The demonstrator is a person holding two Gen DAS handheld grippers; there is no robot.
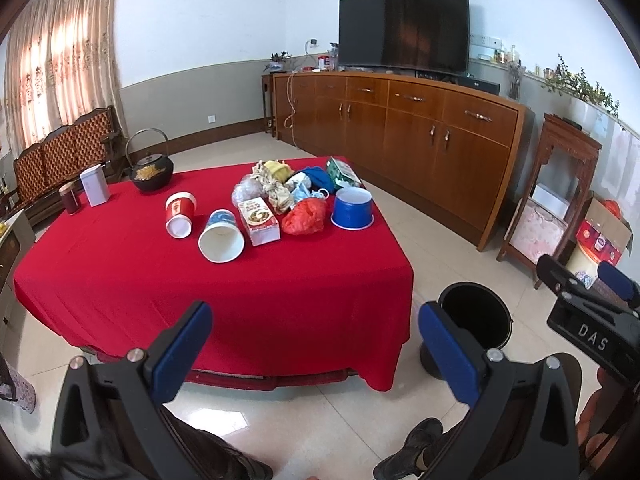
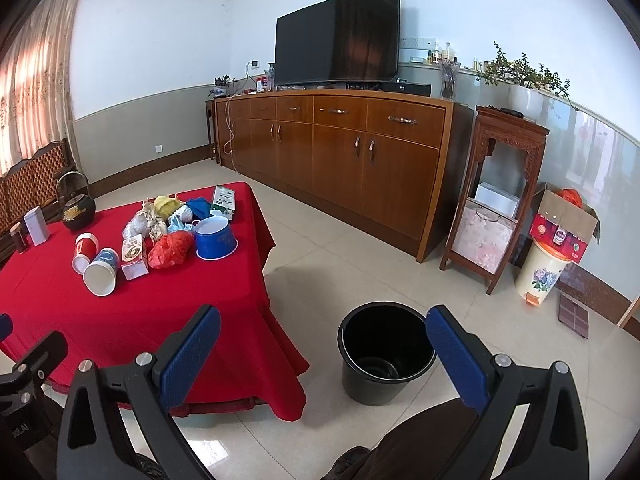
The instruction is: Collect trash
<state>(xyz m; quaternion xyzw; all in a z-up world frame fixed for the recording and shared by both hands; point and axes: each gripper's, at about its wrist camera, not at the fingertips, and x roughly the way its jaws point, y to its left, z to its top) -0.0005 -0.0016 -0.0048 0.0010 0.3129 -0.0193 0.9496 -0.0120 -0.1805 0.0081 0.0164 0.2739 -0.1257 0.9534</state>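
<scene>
Trash lies on a red-clothed table [image 1: 120,272]: a white paper cup [image 1: 221,241] on its side, a red cup [image 1: 181,214], a food box [image 1: 259,221], a red plastic bag [image 1: 305,216], a blue bowl [image 1: 353,209] and a pile of crumpled bags [image 1: 280,184]. A black bucket [image 2: 386,358] stands on the floor right of the table. My left gripper [image 1: 316,344] is open and empty before the table's near edge. My right gripper [image 2: 324,354] is open and empty, between table corner and bucket; it also shows in the left wrist view [image 1: 592,300].
A black teapot [image 1: 152,172], a white tin [image 1: 95,185] and a dark jar [image 1: 70,197] stand at the table's far left. A long wooden cabinet [image 1: 400,128] with a TV lines the wall. A wooden stand [image 2: 496,200] and flowered bin [image 2: 540,274] stand at the right.
</scene>
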